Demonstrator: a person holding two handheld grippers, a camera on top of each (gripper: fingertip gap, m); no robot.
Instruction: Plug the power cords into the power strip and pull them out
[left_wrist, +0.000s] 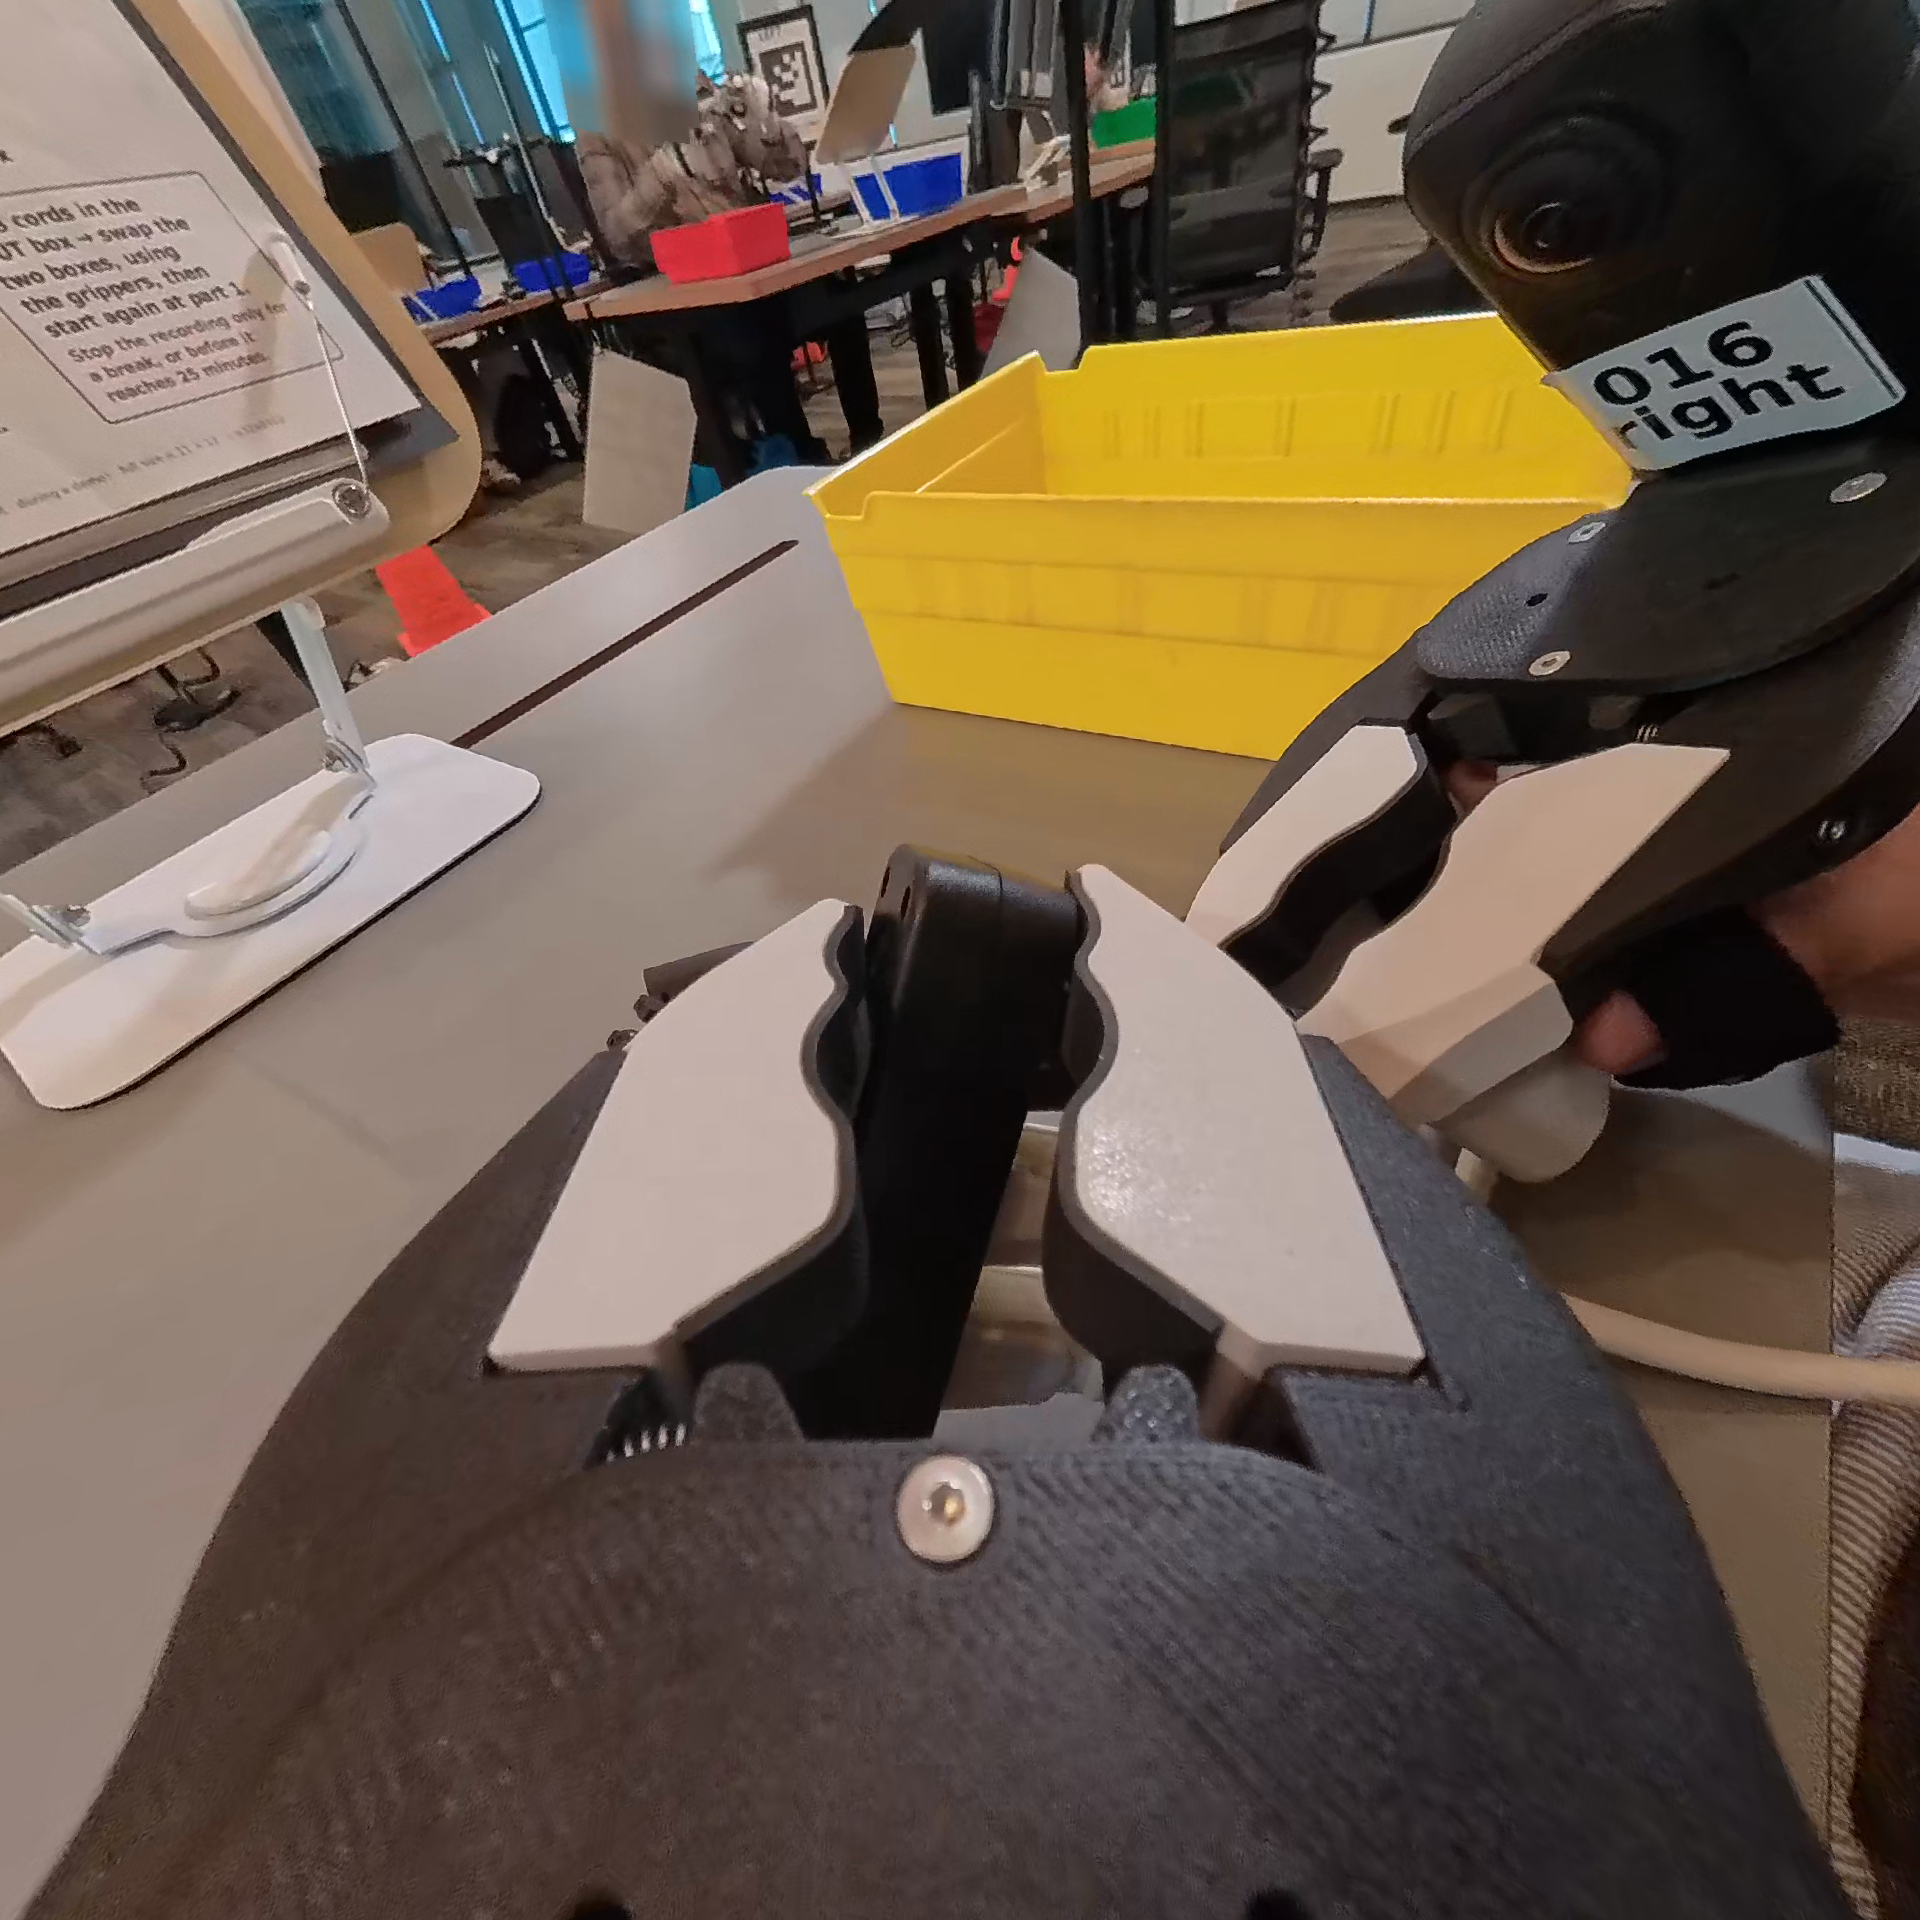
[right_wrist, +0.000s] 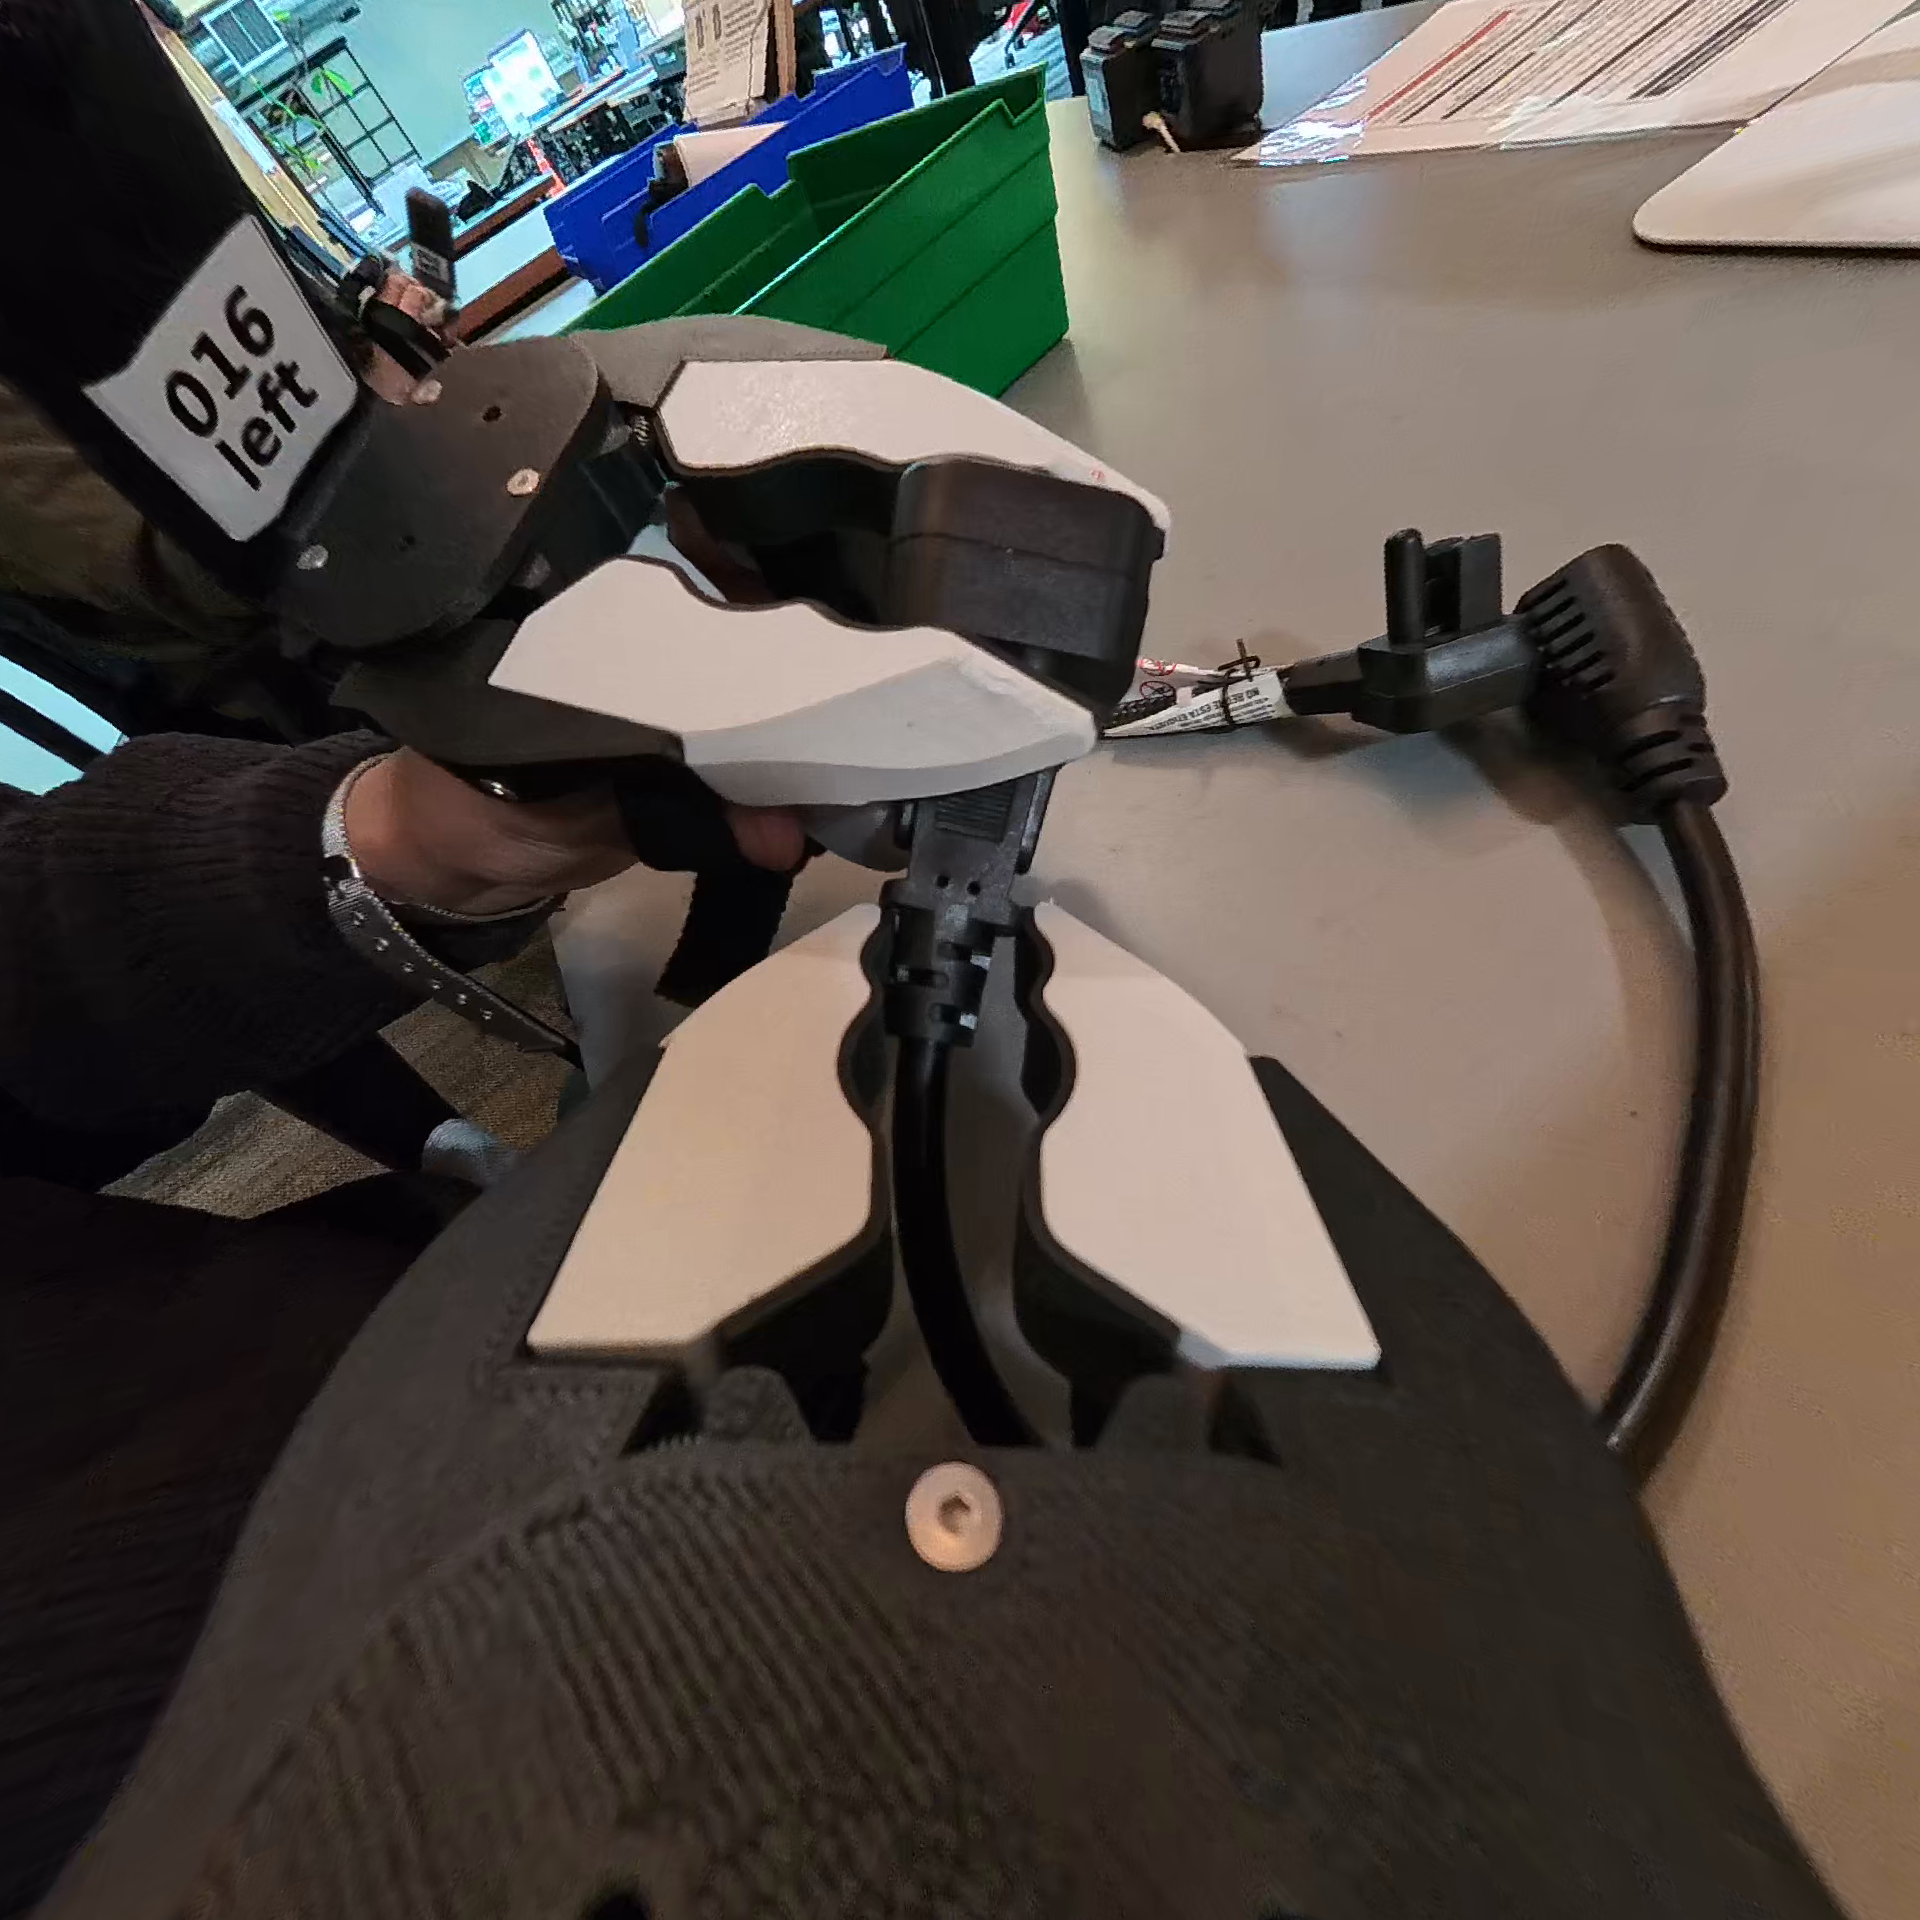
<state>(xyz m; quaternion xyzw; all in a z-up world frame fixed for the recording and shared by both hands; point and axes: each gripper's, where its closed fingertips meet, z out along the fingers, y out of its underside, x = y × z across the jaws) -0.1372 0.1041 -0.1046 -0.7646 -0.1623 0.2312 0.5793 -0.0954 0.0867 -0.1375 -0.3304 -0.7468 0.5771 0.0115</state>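
My left gripper (left_wrist: 966, 904) is shut on a black power strip block (left_wrist: 956, 1039) and holds it above the grey table (left_wrist: 623, 831). In the right wrist view the left gripper (right_wrist: 1127, 623) grips the block (right_wrist: 1018, 571) sideways. My right gripper (right_wrist: 951, 920) is shut on a black cord connector (right_wrist: 956, 894) that points up at the underside of the block, right under the left gripper's lower finger. The cord (right_wrist: 1725, 1039) curves right to an angled plug (right_wrist: 1455, 655) lying on the table. The right gripper (left_wrist: 1262, 971) also shows in the left wrist view.
A yellow bin (left_wrist: 1195, 623) stands behind the grippers. A document stand (left_wrist: 260, 862) with a printed sheet is at the left. A green bin (right_wrist: 883, 239) and a blue bin (right_wrist: 675, 197) stand at the table's far side. A white cable (left_wrist: 1714, 1361) lies at the right.
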